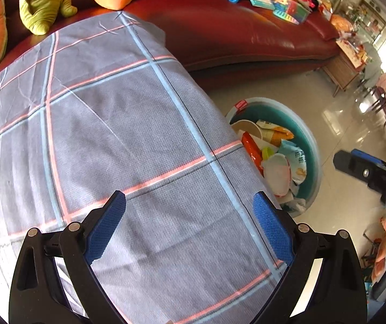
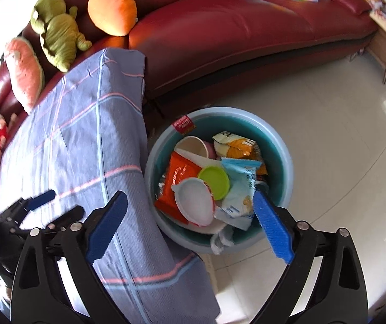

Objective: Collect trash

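A dark red sofa [image 2: 219, 27] spans the background, plush toys lined along its left end: a green frog [image 2: 55, 29], an orange carrot [image 2: 113, 8]. In front of it we see the desk under a grey checked cloth [image 1: 112, 124], which fills the left wrist view almost entirely. On the tiled floor just beside the desk stands the teal basin [image 2: 282, 145] holding the trash: an orange wrapper [image 2: 176, 178], a paper cup [image 2: 193, 145], a pale blue packet [image 2: 240, 186], a white lid [image 2: 195, 202] and a green lid [image 2: 214, 179]. Only the right wrist view looks straight into the basin; the left one catches it partly behind the desk edge. We hold the left tongs [image 1: 190, 226] spread above bare cloth, and the right tongs [image 2: 190, 226] spread over the basin's near rim, gripping nothing.
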{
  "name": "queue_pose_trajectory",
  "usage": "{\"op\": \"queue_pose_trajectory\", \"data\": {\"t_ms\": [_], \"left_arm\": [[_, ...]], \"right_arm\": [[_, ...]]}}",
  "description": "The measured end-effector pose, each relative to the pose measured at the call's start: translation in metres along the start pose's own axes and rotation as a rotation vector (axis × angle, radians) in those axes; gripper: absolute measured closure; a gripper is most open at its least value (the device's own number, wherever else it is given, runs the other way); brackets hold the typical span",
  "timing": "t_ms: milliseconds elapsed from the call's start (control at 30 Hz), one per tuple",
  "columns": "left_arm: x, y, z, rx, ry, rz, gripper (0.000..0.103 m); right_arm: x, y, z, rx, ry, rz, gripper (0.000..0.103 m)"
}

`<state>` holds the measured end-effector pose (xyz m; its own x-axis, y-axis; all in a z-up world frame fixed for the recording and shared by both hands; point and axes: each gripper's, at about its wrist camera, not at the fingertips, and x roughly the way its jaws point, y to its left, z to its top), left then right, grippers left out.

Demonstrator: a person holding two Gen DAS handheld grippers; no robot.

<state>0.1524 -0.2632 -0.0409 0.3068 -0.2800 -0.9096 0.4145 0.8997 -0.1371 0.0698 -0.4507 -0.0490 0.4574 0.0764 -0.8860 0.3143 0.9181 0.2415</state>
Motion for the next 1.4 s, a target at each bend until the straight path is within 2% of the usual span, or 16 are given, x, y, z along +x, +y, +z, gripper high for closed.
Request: {"op": "queue_pose_trajectory", "data": {"t_ms": [433,800,1167,1400], "left_arm": [[-0.048,-0.011,-0.026,-0.01,-0.081,0.003,0.004],[-0.083,-0.02,-0.053,0.006,-0.128,0.04,0.004],[-0.099,-0.024,-0.07,0.014,-0.163,0.051,0.004],[-0.093,-0.024,-0.073,0.008,-0.156,0.046,0.004]], "right_arm": [[-0.05,0.004,-0.044,-0.037,-0.04,-0.042,0.007],[-0.078,0.007,-0.078,-0.056,-0.088,-0.043,0.007],[-0.094,0.012,-0.089,-0.07,-0.12,-0.046,0.007],[-0.088,0.016,-0.091,-0.085,-0.113,-0.058,0.007]]}}
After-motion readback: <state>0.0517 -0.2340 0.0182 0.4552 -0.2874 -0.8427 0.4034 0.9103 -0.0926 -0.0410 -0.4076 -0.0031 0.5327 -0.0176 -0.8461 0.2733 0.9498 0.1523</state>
